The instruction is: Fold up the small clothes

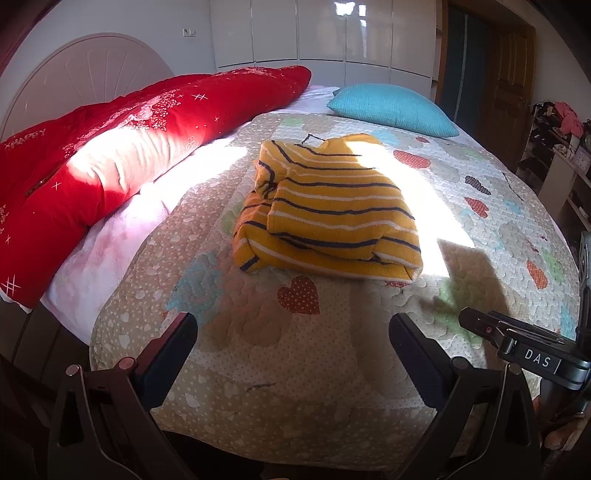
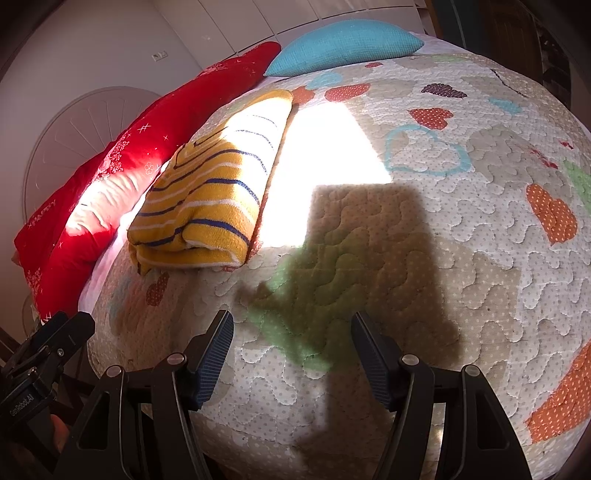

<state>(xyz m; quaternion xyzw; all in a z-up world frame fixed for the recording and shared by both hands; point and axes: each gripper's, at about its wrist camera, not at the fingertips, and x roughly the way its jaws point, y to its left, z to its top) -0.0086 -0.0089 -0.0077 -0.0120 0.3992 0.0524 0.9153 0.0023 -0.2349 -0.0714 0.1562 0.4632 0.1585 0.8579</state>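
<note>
A single mustard-yellow knit sweater (image 1: 328, 210), ribbed and crossed by thin navy and white stripes, lies folded into a thick, roughly rectangular bundle on a bed, its layers stacked and one rolled edge facing the cameras. It rests on a quilted bedspread (image 1: 295, 369) of pale, white-dotted fabric stitched in wavy lines and patched with hearts in red, orange, teal, green and purple. A hard-edged patch of sunlight falls across the far part of the sweater and the quilt just beside it, with a blocky shadow below.

Both tools hang over the near edge of the bed, well apart from the garment and touching nothing. The left gripper (image 1: 293, 343) shows two dark fingers set wide, with bare quilt between them; the right gripper (image 2: 291, 354) likewise has its two fingers spread, their blue ribbed pads (image 2: 212, 363) visible in the right wrist view. The sweater sits straight ahead of the left gripper and off to the left of the right one.

Along the left side of the bed stretches one long red padded cushion (image 1: 122, 147), glossy, printed with white stars, flowers and the word "HAPPY". One teal woven-texture pillow (image 1: 391, 107) lies at the far end. Behind stand a rounded, fan-ribbed white headboard (image 1: 81, 77), a row of glossy white wardrobe doors (image 1: 325, 33) and a brown wooden door (image 1: 506, 74).
</note>
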